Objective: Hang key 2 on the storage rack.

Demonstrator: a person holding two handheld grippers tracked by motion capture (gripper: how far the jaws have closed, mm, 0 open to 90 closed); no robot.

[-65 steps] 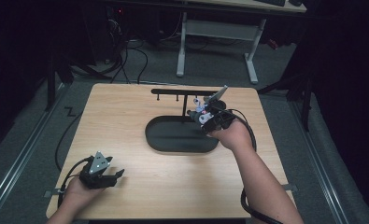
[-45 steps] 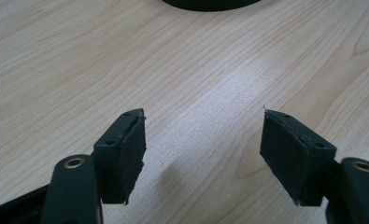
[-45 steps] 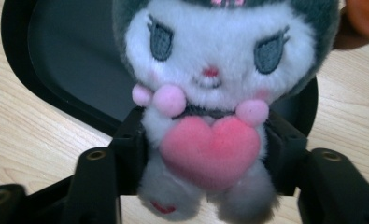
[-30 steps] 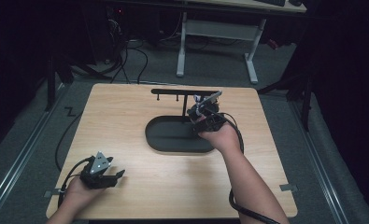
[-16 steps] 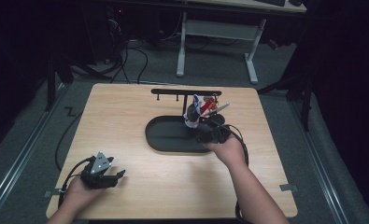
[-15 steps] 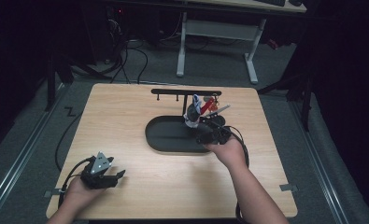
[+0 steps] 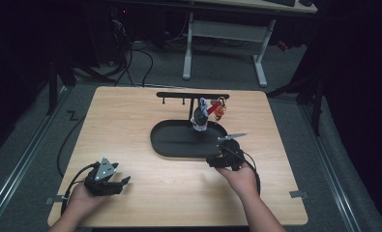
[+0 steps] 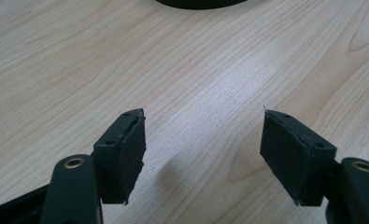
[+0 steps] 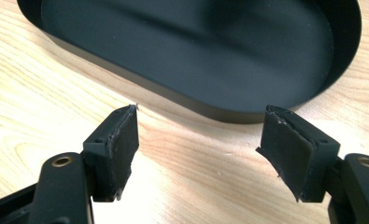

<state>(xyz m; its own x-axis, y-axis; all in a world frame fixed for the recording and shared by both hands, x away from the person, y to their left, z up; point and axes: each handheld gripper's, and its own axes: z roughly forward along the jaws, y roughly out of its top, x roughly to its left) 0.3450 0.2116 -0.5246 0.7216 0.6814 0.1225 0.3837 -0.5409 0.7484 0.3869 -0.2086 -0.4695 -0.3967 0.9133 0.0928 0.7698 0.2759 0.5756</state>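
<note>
A black oval tray (image 7: 174, 145) forms the base of a black T-shaped stand (image 7: 192, 95) in the middle of the wooden table. A small bundle of charms (image 7: 205, 113), white, red and orange, hangs from the stand's crossbar near its right end. My right gripper (image 7: 221, 157) rests at the tray's front right rim, open and empty; the right gripper view has the tray's rim (image 9: 210, 112) just beyond the jaws. My left gripper (image 7: 112, 182) sits at the table's front left, open over bare wood (image 8: 201, 107).
The table (image 7: 130, 121) ends close behind the stand and just in front of both hands. A white desk frame (image 7: 227, 38) and cables lie on the dark floor beyond. Cables trail from both grippers.
My right gripper has let go of the charms at the crossbar and drawn back toward the front, down to the tray's front right rim. The left gripper has not moved.
</note>
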